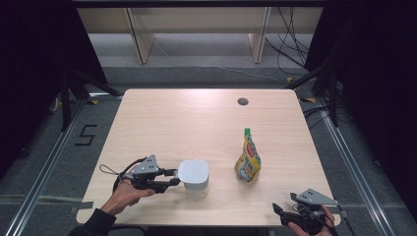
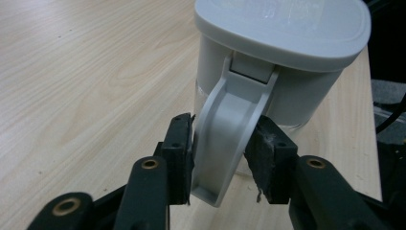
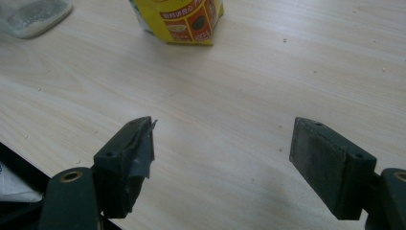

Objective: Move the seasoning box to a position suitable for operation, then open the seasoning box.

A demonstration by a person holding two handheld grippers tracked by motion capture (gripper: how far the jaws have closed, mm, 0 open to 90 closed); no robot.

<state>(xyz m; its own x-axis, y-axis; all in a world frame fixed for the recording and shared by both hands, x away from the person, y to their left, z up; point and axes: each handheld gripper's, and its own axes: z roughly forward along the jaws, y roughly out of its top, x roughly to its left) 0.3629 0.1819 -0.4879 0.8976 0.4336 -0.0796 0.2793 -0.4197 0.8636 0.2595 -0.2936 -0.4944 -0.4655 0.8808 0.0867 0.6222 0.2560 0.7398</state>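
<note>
Left gripper [image 1: 173,178] is seen at the near-left of the wooden table [image 1: 196,123], held level in the person's left hand [image 1: 127,194]. Its jaws are partly closed around the white handle [image 2: 225,139] of a grey-lidded jug [image 1: 193,178]. In the left gripper view the handle sits directly between the two pads; the left-side pad [image 2: 179,143] is touching the handle's edge, the right-side pad [image 2: 265,153] is pressed against its other edge. So the handle is gripped, with the jaws at a middling width. The jug body is found just beyond the fingertips, upright on the table, with its lid [image 2: 287,26] above and past the pads.

Right gripper [image 1: 284,212] is seen at the near-right table edge, held in the right hand [image 1: 314,227]. Its jaws are spread wide, with nothing between them; bare tabletop is seen in the gap in the right gripper view. A yellow pouch [image 1: 248,160] with a green top is stood upright well ahead of these fingertips, slightly to the left of the left pad [image 3: 136,143]. The jug's corner [image 3: 33,17] is glimpsed farther left of that pad. Pouch and jug are apart, not touching.
</note>
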